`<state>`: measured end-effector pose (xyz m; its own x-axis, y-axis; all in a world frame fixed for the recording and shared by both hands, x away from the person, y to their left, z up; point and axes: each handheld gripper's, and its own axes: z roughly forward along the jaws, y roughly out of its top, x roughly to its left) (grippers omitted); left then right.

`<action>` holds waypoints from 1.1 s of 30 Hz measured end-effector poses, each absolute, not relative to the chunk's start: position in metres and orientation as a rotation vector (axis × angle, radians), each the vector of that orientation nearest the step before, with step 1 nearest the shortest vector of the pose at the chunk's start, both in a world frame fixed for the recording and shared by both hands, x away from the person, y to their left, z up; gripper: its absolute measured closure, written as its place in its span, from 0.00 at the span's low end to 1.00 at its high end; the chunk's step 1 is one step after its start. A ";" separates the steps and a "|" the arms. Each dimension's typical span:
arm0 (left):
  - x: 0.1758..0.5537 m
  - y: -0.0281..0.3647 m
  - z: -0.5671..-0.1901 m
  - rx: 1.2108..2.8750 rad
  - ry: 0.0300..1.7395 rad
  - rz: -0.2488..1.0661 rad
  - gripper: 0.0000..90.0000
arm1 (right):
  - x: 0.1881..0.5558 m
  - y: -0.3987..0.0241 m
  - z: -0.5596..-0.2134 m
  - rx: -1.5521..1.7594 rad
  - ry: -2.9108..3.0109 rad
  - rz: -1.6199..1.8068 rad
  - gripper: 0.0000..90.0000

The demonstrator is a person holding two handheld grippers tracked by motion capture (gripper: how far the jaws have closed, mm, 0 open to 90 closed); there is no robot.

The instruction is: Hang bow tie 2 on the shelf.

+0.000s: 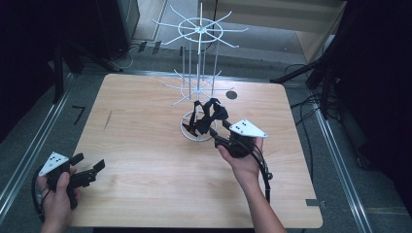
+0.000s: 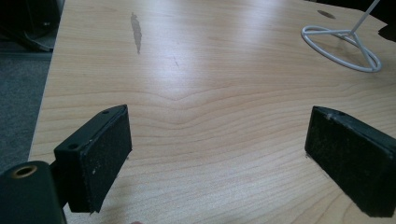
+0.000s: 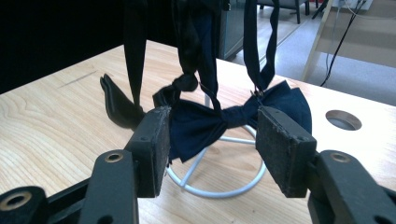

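A: From the high view, why is the right gripper (image 1: 222, 137) so close to the white wire rack (image 1: 200, 73)?

B: It's working on the dark bow ties (image 1: 206, 116) dangling from a lower hook, just ahead of its jaws and above the rack's ring base. I'd judge it's hanging one or taking one off. The left gripper (image 1: 90, 170) waits well apart, near the table's (image 1: 145, 145) near-left corner.

A: And the left gripper view?

B: Two pads, wide apart, nothing between them, just bare wood, with the ring base (image 2: 343, 49) far ahead to the right.

A: The right gripper view?

B: The navy bow tie (image 3: 229, 122) sits between the two pads, its straps running up out of frame. The pads flank it without visibly pinching, so I'd call the jaws parted. One navy bow, plus at least one black tie (image 3: 182, 86) bunched beyond-left; the exact count is unclear.
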<state>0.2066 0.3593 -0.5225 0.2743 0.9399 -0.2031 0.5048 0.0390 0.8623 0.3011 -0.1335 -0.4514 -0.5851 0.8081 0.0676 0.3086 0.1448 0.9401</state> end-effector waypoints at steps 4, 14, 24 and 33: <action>0.207 0.359 -0.523 1.604 1.364 0.581 0.09 | 0.299 -0.138 -0.456 1.072 1.972 1.432 0.51; 0.207 0.359 -0.523 1.603 1.365 0.582 0.09 | 0.294 -0.153 -0.470 1.114 1.985 1.416 0.49; 0.207 0.359 -0.522 1.603 1.365 0.583 0.09 | 0.289 -0.166 -0.479 1.130 1.980 1.411 0.48; 0.206 0.359 -0.522 1.601 1.365 0.583 0.09 | 0.282 -0.181 -0.489 1.161 1.970 1.405 0.43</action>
